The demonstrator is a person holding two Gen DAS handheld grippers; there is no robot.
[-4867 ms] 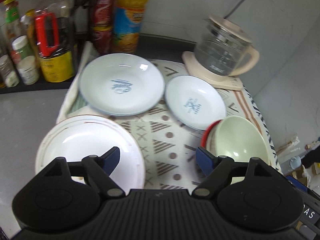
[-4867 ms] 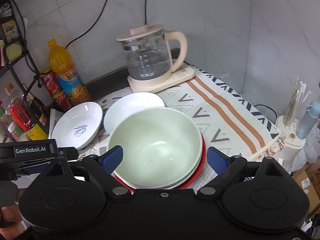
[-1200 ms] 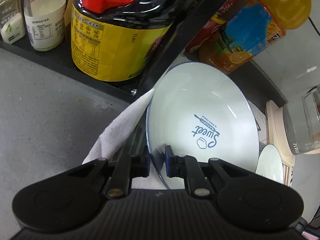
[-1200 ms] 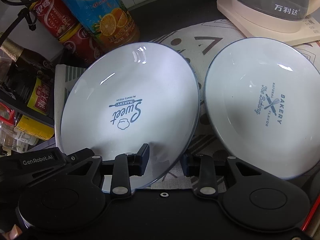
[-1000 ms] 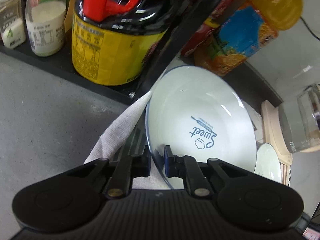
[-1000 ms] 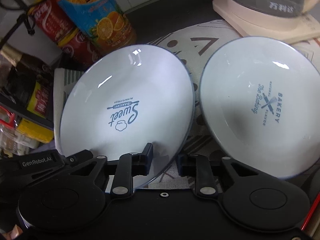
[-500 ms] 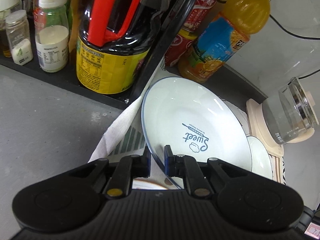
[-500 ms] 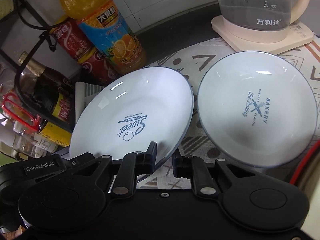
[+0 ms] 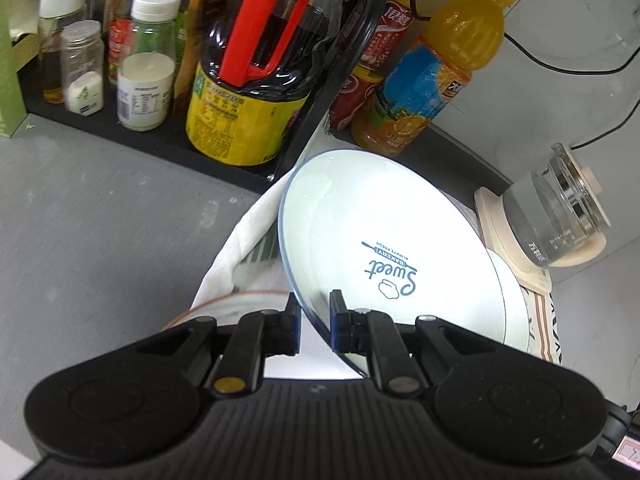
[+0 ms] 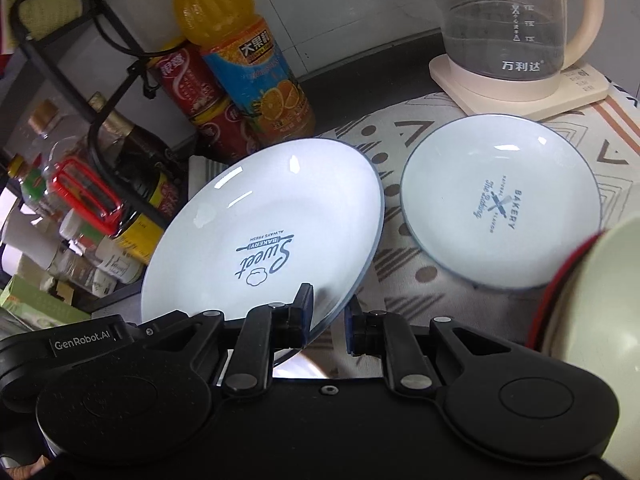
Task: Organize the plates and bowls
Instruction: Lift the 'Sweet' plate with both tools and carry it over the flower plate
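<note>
Both grippers are clamping the rim of the glossy round "Sweet" plate (image 10: pixel 264 220), the left gripper (image 9: pixel 314 322) and right gripper (image 10: pixel 328 320) holding it tilted above the patterned woven cloth (image 10: pixel 424 280); a smaller "Bakery" plate (image 10: pixel 500 200) is lying flat beside it; a glass kettle (image 10: pixel 504 20) is standing behind.

Home kitchen counter. Black rack of condiment bottles (image 9: pixel 144 64) beyond left tongs; orange juice bottle (image 10: pixel 244 60) and glass electric kettle on cream base (image 10: pixel 516 36) beyond right tongs; patterned cloth mat (image 10: pixel 424 276) underneath.
</note>
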